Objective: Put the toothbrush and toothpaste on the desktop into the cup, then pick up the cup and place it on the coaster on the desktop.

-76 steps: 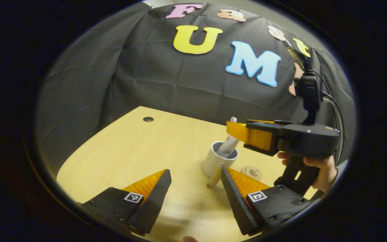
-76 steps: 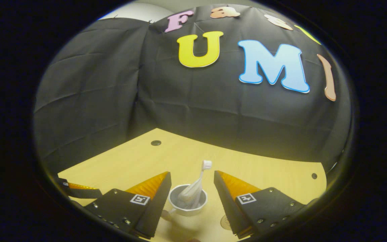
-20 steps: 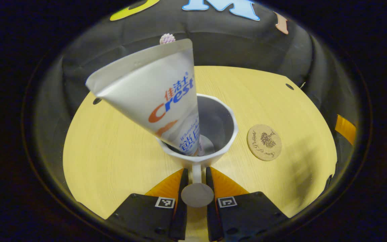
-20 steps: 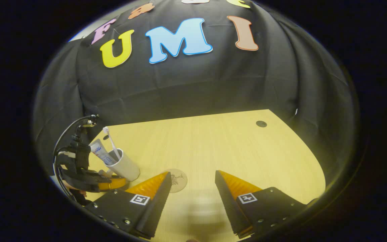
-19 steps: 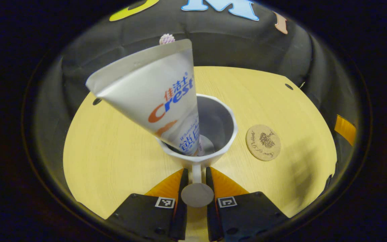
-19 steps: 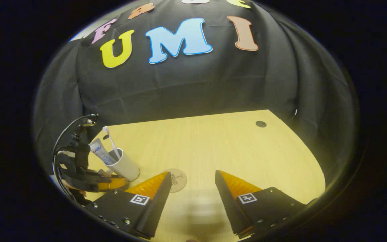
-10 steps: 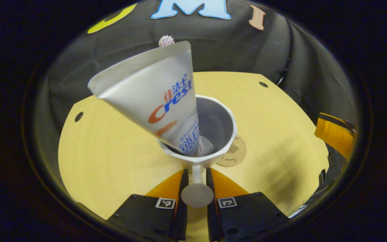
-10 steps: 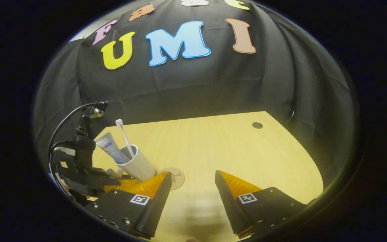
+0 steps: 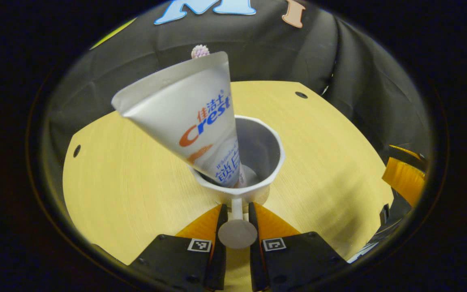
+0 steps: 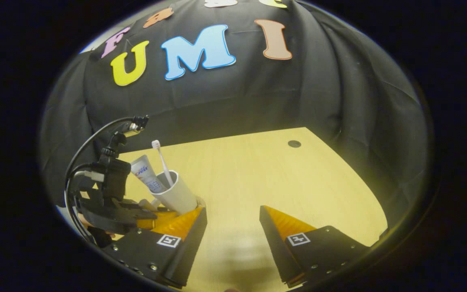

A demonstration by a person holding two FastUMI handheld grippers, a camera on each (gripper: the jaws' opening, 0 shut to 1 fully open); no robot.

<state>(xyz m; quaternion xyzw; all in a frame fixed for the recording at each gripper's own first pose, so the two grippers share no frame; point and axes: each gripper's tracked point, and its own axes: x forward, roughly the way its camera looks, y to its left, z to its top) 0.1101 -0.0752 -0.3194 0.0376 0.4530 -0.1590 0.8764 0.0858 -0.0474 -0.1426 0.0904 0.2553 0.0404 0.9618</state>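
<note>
we see the left tool (image 9: pixel 236 219) clamped on the cup (image 9: pixel 258 162) handle, toothpaste (image 9: pixel 193 117) leaning up-left; right tool (image 10: pixel 232 227) hangs apart over bare tabletop (image 10: pixel 258 178).

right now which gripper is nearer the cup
Left. The left gripper is shut on the cup by its handle. The right gripper is open over bare desktop, with the cup off to its left.

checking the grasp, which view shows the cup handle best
The left gripper view: the cup handle sits close up between the left gripper fingers, both pressing it. In the right gripper view the cup is far off, with its handle hidden.
</note>
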